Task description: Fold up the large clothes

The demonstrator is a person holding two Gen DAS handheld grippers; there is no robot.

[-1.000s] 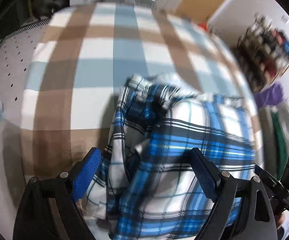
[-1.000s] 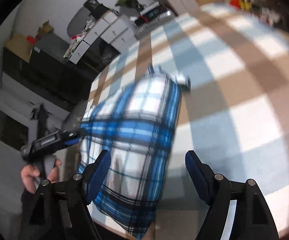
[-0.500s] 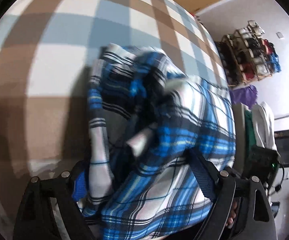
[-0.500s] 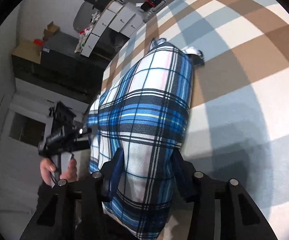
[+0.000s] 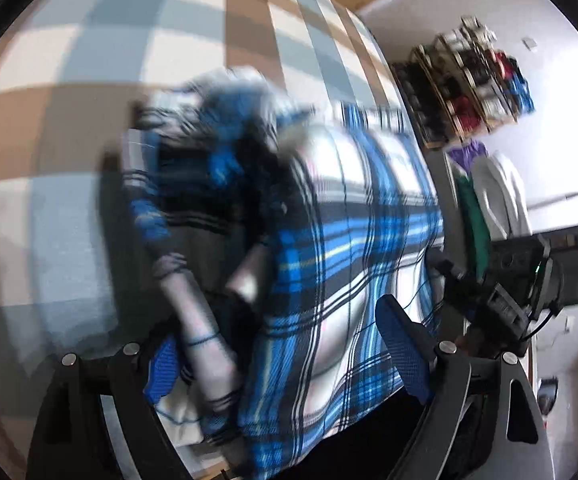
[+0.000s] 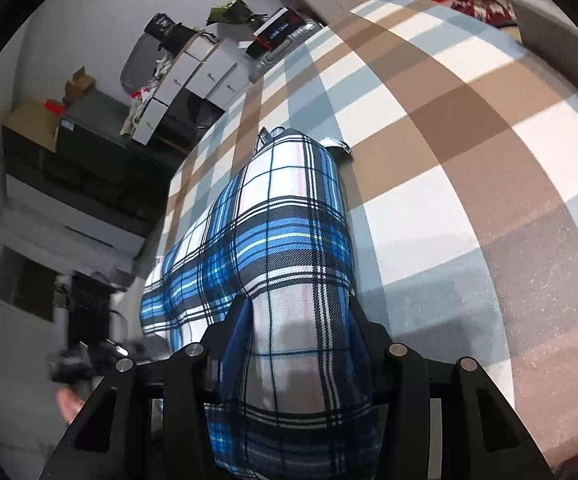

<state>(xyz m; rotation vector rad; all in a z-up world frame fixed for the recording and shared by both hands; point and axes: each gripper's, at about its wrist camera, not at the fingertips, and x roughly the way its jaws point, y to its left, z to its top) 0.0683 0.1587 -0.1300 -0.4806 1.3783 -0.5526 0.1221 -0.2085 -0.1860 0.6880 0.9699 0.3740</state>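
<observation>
- The blue plaid shirt (image 6: 289, 248) lies bunched on the checked bed cover (image 6: 469, 140), near the bed's near edge, its far end reaching toward the middle of the bed.
- The right gripper (image 6: 299, 320) has its jaws clamped narrow on a fold of the shirt; a second ago they stood wide and empty just above the cloth, and half a second ago they had already closed on it.
- The left gripper (image 5: 285, 356) keeps its jaws wide, as before. Shirt cloth fills the gap between them, with a rolled sleeve against the left pad, but the blurred view does not show the pads pressing.
- In the left wrist view the shirt sits closer and larger than a second ago, and the shelf rack (image 5: 473, 84) on the wall has swung further into the frame.
- The person's hand (image 6: 71, 402) holding the left gripper shows at the lower left of the right wrist view, lower than earlier.
</observation>
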